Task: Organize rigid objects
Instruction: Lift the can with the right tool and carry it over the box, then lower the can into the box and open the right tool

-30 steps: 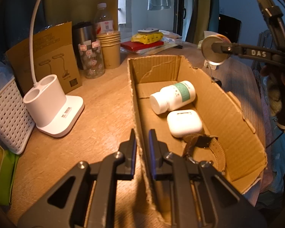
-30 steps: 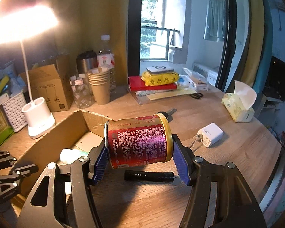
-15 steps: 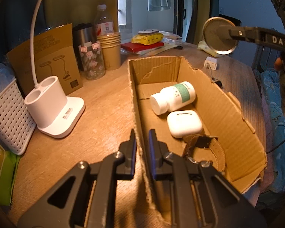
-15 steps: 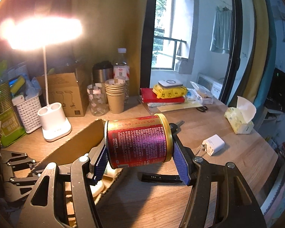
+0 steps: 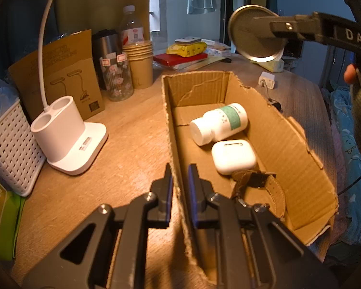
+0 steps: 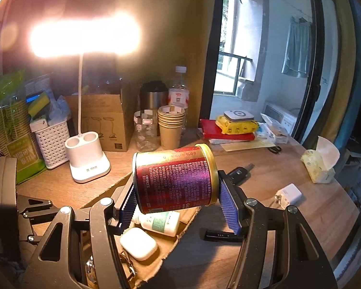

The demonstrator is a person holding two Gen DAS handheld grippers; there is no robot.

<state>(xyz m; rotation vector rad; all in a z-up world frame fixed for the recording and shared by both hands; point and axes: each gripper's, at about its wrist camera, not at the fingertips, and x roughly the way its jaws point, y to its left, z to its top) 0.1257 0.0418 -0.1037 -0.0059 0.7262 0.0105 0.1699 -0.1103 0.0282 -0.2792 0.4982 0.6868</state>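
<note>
Blue-padded right gripper: clamped on a red-and-purple tin can with gold rims, gripped end to end and held on its side in the air above the cardboard box. From the left wrist view the can's metal end shows high over the box's far right corner.

Left gripper: pinched onto the box's left wall, one finger outside it, one inside.

Box contents, far to near:
- white pill bottle with green label, lying on its side;
- white earbud case, touching the bottle;
- brown leather-strap watch, just beside the case, nearest the left gripper.

On the wooden table, left of the box: white desk lamp base, lamp lit; white perforated basket; brown carton behind the lamp; clear patterned jar; stack of paper cups; steel flask and water bottle behind these.

Right of the box, from the right wrist view: black flashlight, car key, white charger, tissue pack, scissors.
</note>
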